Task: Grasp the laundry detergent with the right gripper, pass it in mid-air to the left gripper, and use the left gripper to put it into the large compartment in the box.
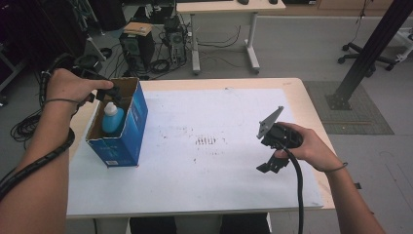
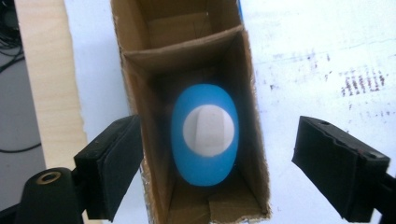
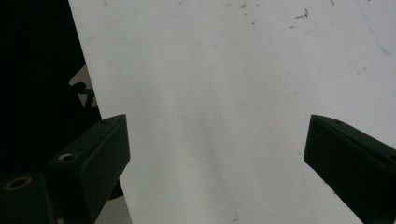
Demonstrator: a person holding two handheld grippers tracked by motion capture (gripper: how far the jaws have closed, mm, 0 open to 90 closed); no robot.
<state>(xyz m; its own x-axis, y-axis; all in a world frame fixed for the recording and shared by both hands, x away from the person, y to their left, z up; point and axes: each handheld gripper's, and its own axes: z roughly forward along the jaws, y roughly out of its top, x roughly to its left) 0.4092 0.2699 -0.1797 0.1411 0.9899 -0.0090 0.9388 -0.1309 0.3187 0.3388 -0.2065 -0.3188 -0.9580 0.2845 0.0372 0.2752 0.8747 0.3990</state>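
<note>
Left gripper (image 2: 217,172) is up over the open top of the blue cardboard box (image 1: 130,127), and its jaws are spread wide: in the left gripper view the two black pads sit well apart, one on each side of the box's outer walls, touching nothing. Nothing between them but air, with the bottle (image 2: 205,134) directly below. That blue bottle with its white cap stands upright inside the box, in the nearer compartment, with a cardboard divider behind it and a second compartment beyond that. From the high view you can see the bottle's white cap and blue shoulder poking up just inside the box rim, and the left hand (image 1: 73,85) poised above it at the back-left corner of the table (image 1: 297,95). The box itself stands upright at the table's left edge, on the white sheet (image 1: 219,146) that covers most of the tabletop. Over to the right gripper (image 3: 217,172): jaws wide apart there too, empty, looking down on bare white sheet close to its edge. In the high view the right hand (image 1: 307,146) holds it low over the right side of the table, well apart from the box, grey three-cornered plate on top, cable trailing back toward the person. Writing now: the box has a small pale label low on its near blue face, but it is too small to read. The sheet carries smudgy dark marks near its middle, not legible as words.
</note>
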